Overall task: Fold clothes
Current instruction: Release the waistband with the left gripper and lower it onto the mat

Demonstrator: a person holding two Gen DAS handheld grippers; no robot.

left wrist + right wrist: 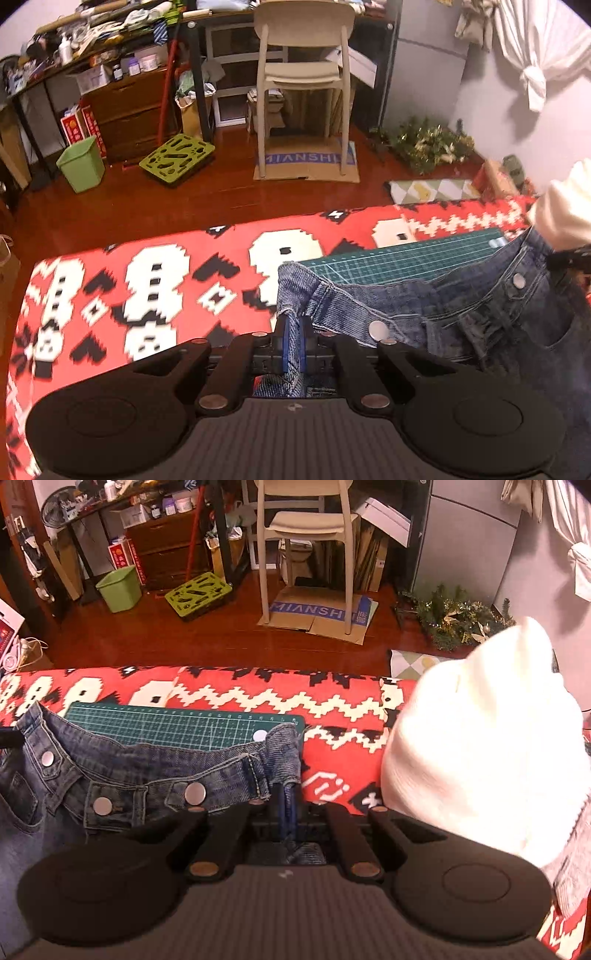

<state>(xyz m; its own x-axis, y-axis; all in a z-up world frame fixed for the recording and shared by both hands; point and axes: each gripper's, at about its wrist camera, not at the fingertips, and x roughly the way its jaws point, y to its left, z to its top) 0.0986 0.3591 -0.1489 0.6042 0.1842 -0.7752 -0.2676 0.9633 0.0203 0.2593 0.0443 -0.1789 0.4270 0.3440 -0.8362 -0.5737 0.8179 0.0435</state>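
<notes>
The left hand-held gripper (294, 341) and right hand-held gripper (287, 814) each clamp one waistband end of the jeans (155, 775), stretched level above the cutting mat (177, 725).

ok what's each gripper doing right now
Left tongs: shut on the jeans waistband.
Right tongs: shut on the jeans' other waistband end.

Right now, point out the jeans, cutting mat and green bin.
jeans (424, 299): left wrist view, waistband.
cutting mat (166, 725): right wrist view, bare gridded surface.
green bin (81, 164): left wrist view, front wall.
</notes>
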